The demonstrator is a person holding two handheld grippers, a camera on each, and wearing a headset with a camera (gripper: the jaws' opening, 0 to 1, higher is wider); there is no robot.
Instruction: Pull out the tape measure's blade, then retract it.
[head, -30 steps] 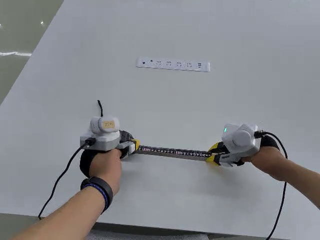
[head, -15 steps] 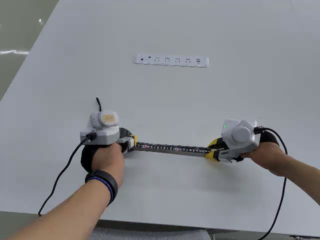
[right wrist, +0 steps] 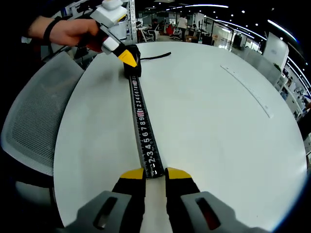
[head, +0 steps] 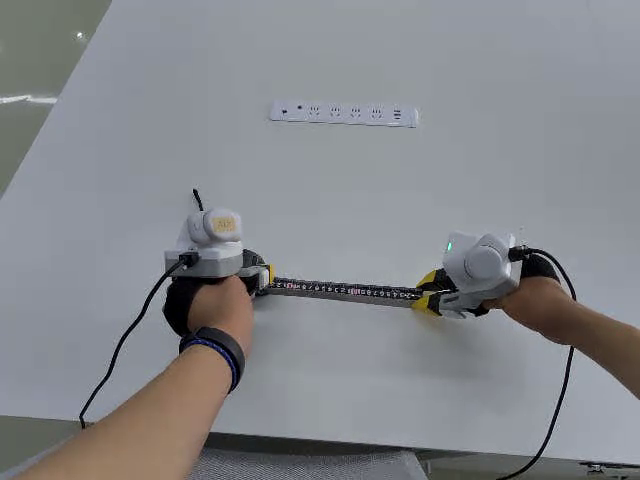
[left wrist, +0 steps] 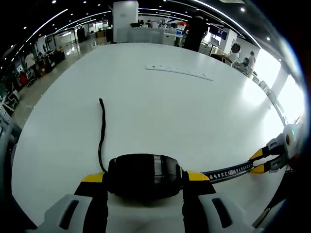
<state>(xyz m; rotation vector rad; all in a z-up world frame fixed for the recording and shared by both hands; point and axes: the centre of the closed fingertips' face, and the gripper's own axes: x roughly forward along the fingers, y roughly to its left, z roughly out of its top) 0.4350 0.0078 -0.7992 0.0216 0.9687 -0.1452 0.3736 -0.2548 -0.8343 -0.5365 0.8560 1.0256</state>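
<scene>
The black tape measure case sits on the white table between the yellow-tipped jaws of my left gripper, which is shut on it. In the head view that gripper is at the left. The dark numbered blade runs flat across the table to my right gripper. In the right gripper view the blade stretches away from the case, and my right gripper is shut on the blade's end. The case's black wrist strap lies on the table beyond it.
A white power strip lies toward the far side of the table. Cables trail from both grippers over the near edge. A grey mesh chair stands off the table's edge in the right gripper view.
The blade's drawn-out stretch between the two grippers has grown a little. Both hands sit slightly farther from the near edge, though the head camera has also shifted.
</scene>
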